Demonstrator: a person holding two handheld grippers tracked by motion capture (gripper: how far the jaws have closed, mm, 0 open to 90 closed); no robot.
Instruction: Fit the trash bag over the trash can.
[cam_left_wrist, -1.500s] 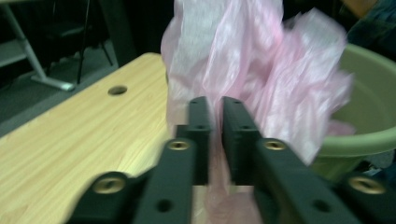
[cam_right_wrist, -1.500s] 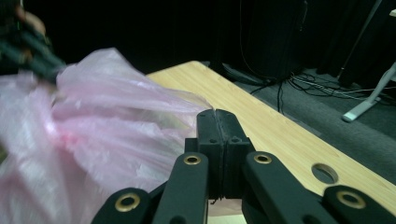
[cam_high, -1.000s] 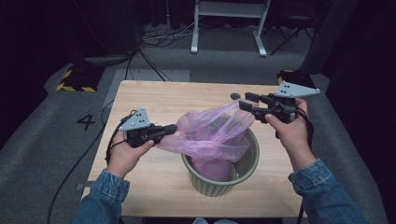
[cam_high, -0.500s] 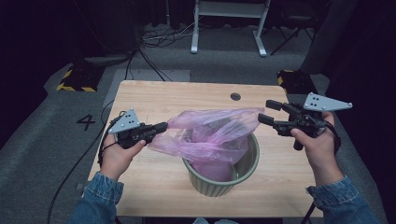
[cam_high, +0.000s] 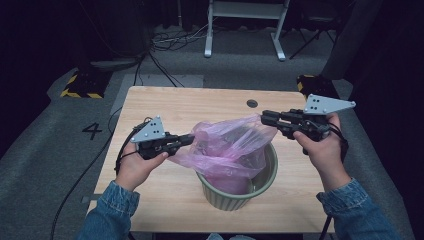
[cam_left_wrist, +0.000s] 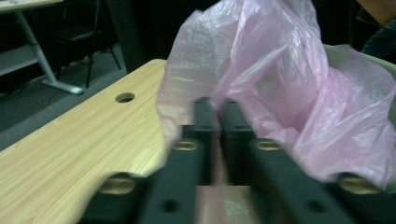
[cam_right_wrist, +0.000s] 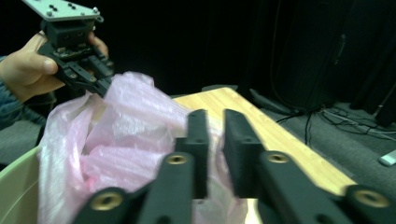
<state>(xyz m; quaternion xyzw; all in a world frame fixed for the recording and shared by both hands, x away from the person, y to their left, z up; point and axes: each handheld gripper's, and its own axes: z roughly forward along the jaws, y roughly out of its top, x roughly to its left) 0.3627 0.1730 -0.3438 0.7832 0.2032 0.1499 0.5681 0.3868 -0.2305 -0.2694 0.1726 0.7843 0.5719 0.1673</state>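
Pink bag (cam_high: 225, 147) sits in green bin (cam_high: 267, 172) near front-middle of table (cam_high: 200, 100), upper part bunched and pulled up above rim, stretched left-right between both grippers. Bag bottom down inside bin; rim bare on right and front.

L gripper (cam_high: 189, 139), high view: held in left hand (cam_high: 135, 167) at bag's left side, pointing right. Jaws clamped on bag's left edge. L gripper view (cam_left_wrist: 215, 109): jaws nearly together, thin pink film pinched in the slit, rest of bag (cam_left_wrist: 280, 84) ballooning up and to the right beyond tips. Table hole (cam_left_wrist: 124, 97) off to the left on the wood.

R gripper (cam_high: 265, 118), high view: held in right hand (cam_high: 325, 150) above bin's right-rear, pointing left, tips at bag's top right corner. R gripper view (cam_right_wrist: 215, 126): jaws have just been closing, narrow gap left, bag film (cam_right_wrist: 135, 135) lying between and behind them. Can't tell if pads actually press the film. Same view: L gripper (cam_right_wrist: 100, 79) top left, tips biting far edge of bag, bin rim (cam_right_wrist: 18, 163) at lower left.

Grippers well apart, bag taut-ish between. Floor behind: cables (cam_high: 165, 42), table legs (cam_high: 245, 25), "4" mark (cam_high: 93, 131) left of table.
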